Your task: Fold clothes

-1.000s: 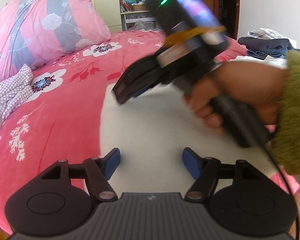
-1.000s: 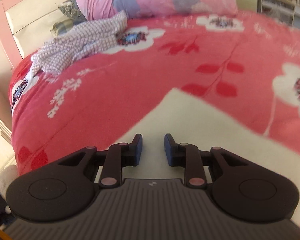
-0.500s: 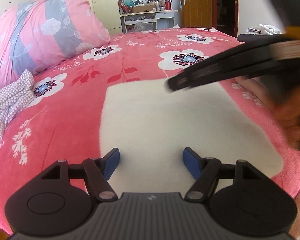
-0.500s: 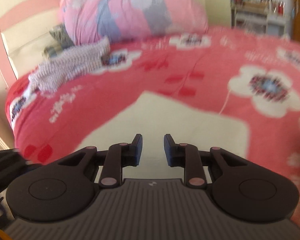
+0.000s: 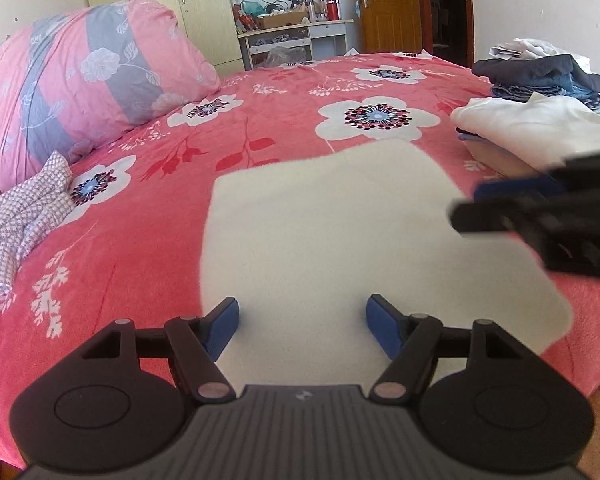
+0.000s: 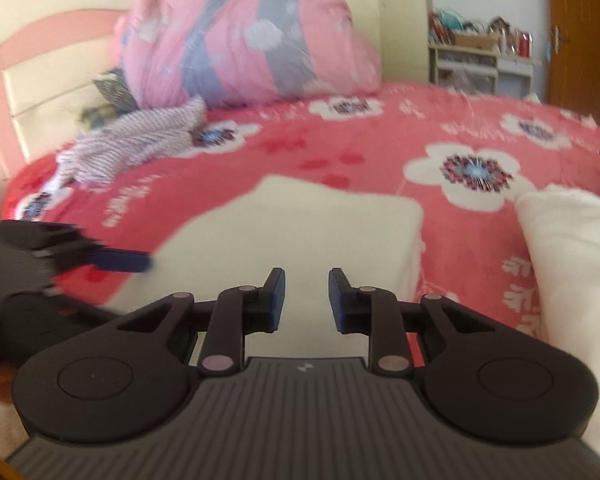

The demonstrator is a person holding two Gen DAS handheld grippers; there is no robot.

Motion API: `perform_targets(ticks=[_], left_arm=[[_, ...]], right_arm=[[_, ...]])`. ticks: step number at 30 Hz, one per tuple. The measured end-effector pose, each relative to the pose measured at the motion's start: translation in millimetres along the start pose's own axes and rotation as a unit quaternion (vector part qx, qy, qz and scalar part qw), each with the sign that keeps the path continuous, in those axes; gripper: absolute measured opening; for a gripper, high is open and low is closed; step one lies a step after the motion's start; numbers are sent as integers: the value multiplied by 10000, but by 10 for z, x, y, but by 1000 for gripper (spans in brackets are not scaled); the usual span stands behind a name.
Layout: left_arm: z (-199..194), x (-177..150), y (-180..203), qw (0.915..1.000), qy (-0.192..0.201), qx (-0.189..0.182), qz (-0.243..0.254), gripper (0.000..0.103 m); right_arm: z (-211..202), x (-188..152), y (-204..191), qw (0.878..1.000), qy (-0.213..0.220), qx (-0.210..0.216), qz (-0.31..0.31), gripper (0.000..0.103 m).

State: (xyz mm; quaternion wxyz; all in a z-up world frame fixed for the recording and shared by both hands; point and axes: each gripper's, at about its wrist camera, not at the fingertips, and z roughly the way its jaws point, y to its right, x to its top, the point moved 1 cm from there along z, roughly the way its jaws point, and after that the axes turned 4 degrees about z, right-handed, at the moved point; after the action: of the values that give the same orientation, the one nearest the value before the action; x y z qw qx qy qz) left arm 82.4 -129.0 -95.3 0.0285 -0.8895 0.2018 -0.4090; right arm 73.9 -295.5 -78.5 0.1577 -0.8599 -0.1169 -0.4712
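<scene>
A folded cream garment lies flat on the red floral bedspread near the bed's front edge. My left gripper hovers open over the garment's near edge, holding nothing. In the left wrist view my right gripper shows blurred at the right, beside the garment's right edge. In the right wrist view that right gripper stands narrowly open above the cream garment, nothing between its pads. The left gripper's blue fingertip shows at the left.
A crumpled checked purple-white garment lies at the left near a pink-and-grey quilt bundle. Folded white clothes and dark clothes are stacked at the right. A white folded piece lies just right of the cream garment.
My right gripper has drawn back from over the cream garment to its right side, and its view has swung right. The left gripper and the garment have stayed put.
</scene>
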Motion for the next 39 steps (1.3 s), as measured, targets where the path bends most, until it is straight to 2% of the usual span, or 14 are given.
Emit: perform_targets(ticks=[3, 5, 8, 11, 22, 39], left_arm=[[5, -1, 9, 10000, -10, 7, 19, 72], [0, -4, 29, 10000, -3, 50, 81, 72], [-12, 4, 46, 9998, 6, 110, 152, 72], [-9, 9, 38, 9999, -8, 96, 123, 72], [-3, 4, 65, 9997, -25, 106, 209, 72], [-11, -11, 65, 9996, -5, 97, 250, 72]], right_arm=[[-1, -220, -34, 9993, -330, -68, -146, 21], [62, -434, -18, 9991, -223, -125, -348, 20], [-71, -352, -46, 9997, -183, -135, -105, 21], [-293, -307, -142, 9997, 16, -62, -238, 22], [-92, -685, 21, 9998, -163, -126, -59, 21], [-113, -734, 15, 9998, -7, -181, 58, 22]])
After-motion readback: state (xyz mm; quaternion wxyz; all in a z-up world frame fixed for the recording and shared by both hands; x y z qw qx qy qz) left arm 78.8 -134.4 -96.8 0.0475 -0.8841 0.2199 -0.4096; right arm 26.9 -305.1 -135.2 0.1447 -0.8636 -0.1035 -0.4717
